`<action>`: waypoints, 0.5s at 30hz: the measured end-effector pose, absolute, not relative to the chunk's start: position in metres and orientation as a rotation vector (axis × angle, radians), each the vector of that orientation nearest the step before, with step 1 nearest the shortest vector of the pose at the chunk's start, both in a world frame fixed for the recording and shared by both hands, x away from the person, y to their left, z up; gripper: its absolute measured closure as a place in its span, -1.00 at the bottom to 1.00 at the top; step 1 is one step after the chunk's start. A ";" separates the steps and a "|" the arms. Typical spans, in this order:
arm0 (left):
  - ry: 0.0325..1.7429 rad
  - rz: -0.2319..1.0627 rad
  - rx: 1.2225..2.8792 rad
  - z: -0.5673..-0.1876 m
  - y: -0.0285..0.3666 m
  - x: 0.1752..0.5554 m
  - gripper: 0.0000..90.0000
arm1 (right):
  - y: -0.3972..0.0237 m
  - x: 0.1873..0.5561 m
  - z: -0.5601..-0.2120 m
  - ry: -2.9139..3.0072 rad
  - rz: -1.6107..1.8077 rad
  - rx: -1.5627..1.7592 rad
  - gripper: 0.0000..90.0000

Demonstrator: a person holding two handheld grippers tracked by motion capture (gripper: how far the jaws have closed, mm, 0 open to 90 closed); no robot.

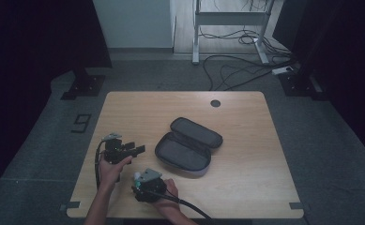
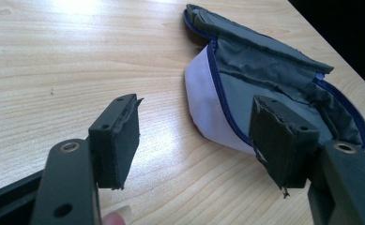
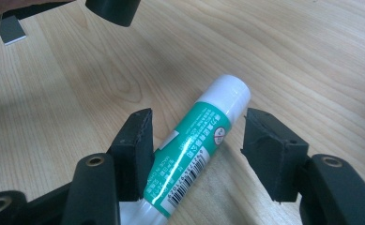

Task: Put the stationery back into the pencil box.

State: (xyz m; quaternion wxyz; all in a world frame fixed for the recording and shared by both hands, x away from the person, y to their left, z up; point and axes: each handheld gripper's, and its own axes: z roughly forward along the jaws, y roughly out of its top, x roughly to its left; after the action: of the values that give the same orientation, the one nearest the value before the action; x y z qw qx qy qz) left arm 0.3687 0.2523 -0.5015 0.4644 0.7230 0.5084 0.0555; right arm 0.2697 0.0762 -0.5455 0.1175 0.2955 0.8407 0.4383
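Nearest the person, the right gripper (image 1: 137, 177) sits low over the bench's (image 1: 246, 140) front edge, the hand behind it and its cable trailing off toward the bottom. Its jaws stand apart around a green-and-white glue stick (image 3: 198, 149) lying flat on the wood; the left pad looks to be against the tube, the right one is clear, so nothing is clamped. Just beyond, the left gripper (image 1: 135, 148) is held level, aimed at the case, jaws released and empty. Farther on, the grey zip pencil case (image 1: 188, 146) lies open mid-bench.
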 end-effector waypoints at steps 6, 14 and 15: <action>1.249 0.138 1.777 -0.502 0.252 0.369 -0.24 | 0.078 0.270 -0.550 2.475 1.248 0.852 -0.05; 1.252 0.137 1.780 -0.503 0.253 0.369 -0.24 | 0.076 0.271 -0.551 2.478 1.225 0.859 0.09; 1.252 0.139 1.782 -0.503 0.254 0.369 -0.24 | 0.076 0.271 -0.551 2.477 1.220 0.859 0.11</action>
State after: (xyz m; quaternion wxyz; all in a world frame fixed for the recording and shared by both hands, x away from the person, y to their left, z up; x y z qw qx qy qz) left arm 0.3693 0.2535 -0.5027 0.4614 0.7244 0.5091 0.0563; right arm 0.2708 0.0759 -0.5511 0.1248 0.2948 0.8499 0.4185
